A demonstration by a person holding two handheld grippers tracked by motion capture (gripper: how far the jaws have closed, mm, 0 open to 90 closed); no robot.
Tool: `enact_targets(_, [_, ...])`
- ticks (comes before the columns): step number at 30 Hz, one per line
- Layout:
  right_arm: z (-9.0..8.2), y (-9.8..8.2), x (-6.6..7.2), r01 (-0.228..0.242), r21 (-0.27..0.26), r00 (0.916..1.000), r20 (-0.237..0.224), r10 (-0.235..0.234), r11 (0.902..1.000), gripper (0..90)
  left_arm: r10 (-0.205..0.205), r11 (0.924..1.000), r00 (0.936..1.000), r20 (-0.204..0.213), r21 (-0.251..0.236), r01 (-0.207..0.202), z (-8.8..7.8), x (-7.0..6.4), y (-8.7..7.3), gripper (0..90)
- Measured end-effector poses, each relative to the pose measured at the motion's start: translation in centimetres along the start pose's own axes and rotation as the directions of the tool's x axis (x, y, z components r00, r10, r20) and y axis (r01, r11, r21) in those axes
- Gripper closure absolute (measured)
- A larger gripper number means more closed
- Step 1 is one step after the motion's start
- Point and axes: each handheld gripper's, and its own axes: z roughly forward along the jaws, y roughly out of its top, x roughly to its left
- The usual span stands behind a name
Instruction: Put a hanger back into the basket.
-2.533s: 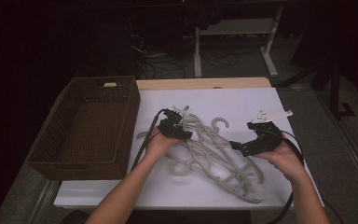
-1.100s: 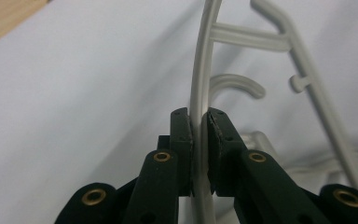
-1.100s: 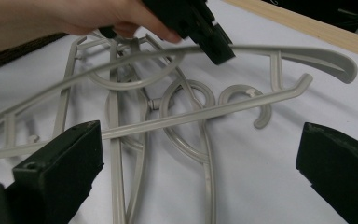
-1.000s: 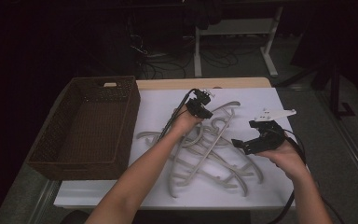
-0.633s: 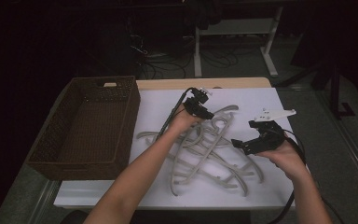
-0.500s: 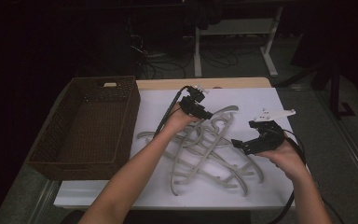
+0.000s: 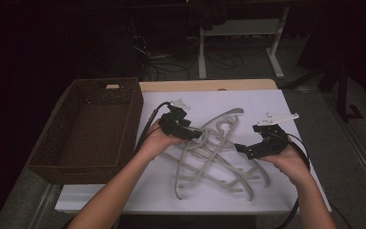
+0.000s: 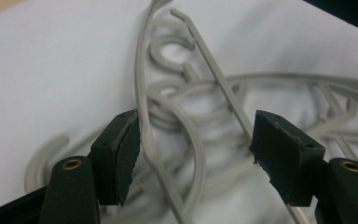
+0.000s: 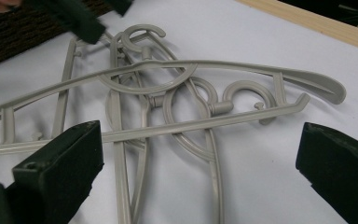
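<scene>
hangers: we see a tangled pile of grey plastic clothes hangers on the white table, right of the brown wicker basket.
basket: holds no hanger; sorting all left.
left gripper: jaws just opened, astride a hanger arm, not pressing.
right gripper: wide, holds nothing.

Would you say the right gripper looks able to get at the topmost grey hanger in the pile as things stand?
Probably yes. The right gripper hangs open right beside the pile, the topmost hanger lies exposed just ahead of its jaws, and the left gripper, jaws just opening, sits at the far side.
</scene>
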Motion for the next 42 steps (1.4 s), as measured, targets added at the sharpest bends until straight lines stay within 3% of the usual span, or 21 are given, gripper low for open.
enact_targets(5, [0.2, -0.2, 0.0, -0.013, -0.001, 0.9999, 0.003, 0.013, 0.9999, 0.3, -0.001, 0.9999, 0.9999, -0.011, -0.013, 0.001, -0.9, -0.5, -2.8, 33.3])
enact_targets(9, [0.7, -0.6, 0.2, -0.022, 0.008, 0.9997, 0.009, 0.022, 0.9997, 0.4, -0.007, 0.9999, 0.9998, -0.02, 0.01, 0.007, -0.7, -0.5, -4.3, 34.6])
enact_targets(16, [1.6, -1.1, 0.4, -0.026, 0.006, 0.9997, -0.002, 0.026, 0.9996, 0.3, -0.017, 0.9987, 0.9998, 0.006, 0.048, 0.017, -0.1, -1.0, -6.3, 40.5])
enact_targets(27, [1.7, -1.3, 0.2, -0.022, 0.002, 0.9998, 0.0, 0.022, 0.9998, 0.3, -0.057, 0.9933, 0.9983, 0.012, 0.102, 0.055, 2.0, -0.2, -6.8, 54.2])
enact_targets(35, [2.0, -1.3, 0.2, -0.011, 0.016, 0.9999, -0.003, 0.011, 0.9998, 0.3, -0.089, 0.9893, 0.9955, 0.033, 0.119, 0.085, 3.0, 0.3, -6.9, 61.9])
enact_targets(42, [2.1, -1.4, 0.3, -0.005, 0.021, 1.0, -0.003, 0.005, 0.9998, 0.3, -0.106, 0.9879, 0.9942, 0.017, 0.115, 0.104, 3.2, 0.7, -6.8, 68.3])
